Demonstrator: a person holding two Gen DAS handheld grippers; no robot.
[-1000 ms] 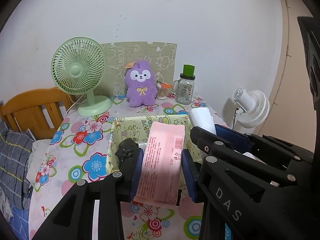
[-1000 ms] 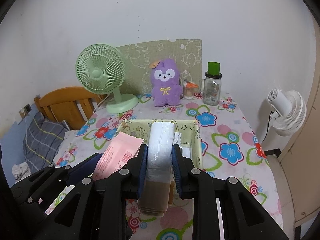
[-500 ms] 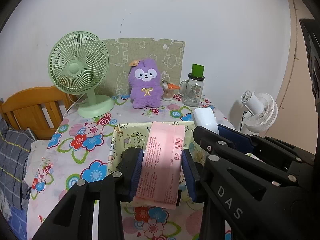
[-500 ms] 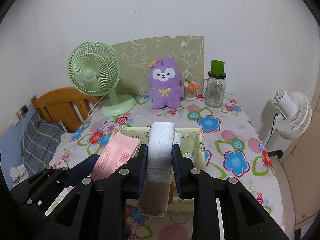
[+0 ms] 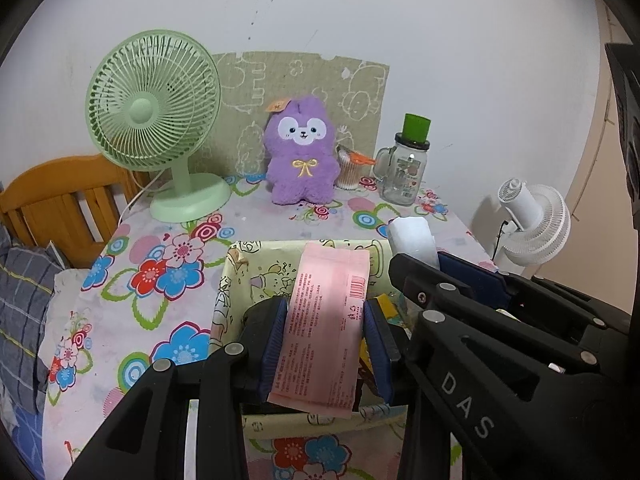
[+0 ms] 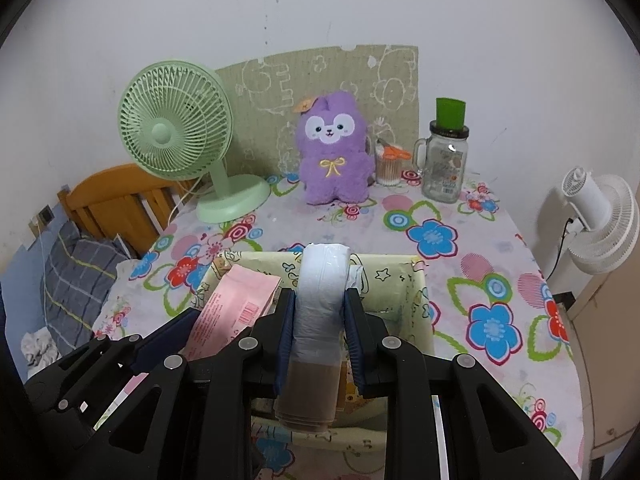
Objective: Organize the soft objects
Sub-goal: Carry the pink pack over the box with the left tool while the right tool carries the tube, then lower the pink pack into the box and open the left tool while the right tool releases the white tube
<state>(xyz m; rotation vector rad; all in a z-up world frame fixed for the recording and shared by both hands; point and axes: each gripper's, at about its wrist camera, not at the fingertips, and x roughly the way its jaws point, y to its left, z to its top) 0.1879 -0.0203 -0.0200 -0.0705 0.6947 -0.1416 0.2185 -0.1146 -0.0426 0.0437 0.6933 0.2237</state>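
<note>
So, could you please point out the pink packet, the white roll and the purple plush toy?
pink packet (image 5: 326,312), left wrist view, printed middle.
white roll (image 6: 322,292), right wrist view, upper wrapped part.
purple plush toy (image 6: 332,168), right wrist view, belly.

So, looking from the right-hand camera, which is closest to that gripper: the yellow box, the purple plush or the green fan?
From the right gripper:
1. Yellow box, directly beneath it.
2. Purple plush, far side of the table, centre.
3. Green fan, back left; roughly level with the plush, too close to call.
</note>
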